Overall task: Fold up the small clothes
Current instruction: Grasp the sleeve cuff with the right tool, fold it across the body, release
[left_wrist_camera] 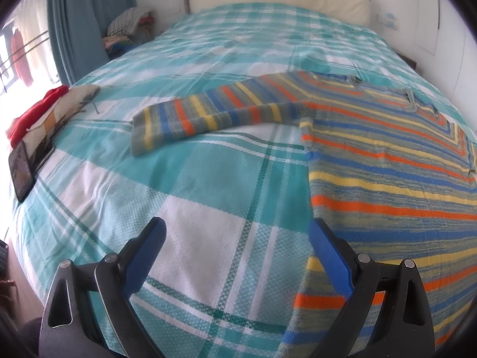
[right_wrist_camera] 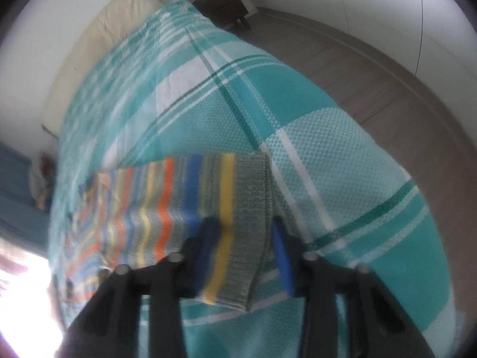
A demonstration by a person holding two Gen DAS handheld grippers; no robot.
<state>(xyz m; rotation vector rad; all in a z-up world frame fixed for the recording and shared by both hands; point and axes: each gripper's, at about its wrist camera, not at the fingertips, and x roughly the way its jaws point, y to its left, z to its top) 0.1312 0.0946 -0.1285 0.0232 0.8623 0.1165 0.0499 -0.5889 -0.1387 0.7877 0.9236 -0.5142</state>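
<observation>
Right tool [right_wrist_camera: 244, 232] straddles striped sweater [right_wrist_camera: 226, 208] cuff; phone [left_wrist_camera: 21, 167] lies well apart.

Left hand-held gripper [left_wrist_camera: 238, 256] spread wide, right hand-held gripper [right_wrist_camera: 246, 238] narrowed

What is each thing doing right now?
Sweater: spread flat on the bed, one sleeve stretched out.
Left gripper: open, empty.
Right gripper: around the sleeve cuff; grip unclear, blurred.
Phone: lying flat, screen dark.
</observation>
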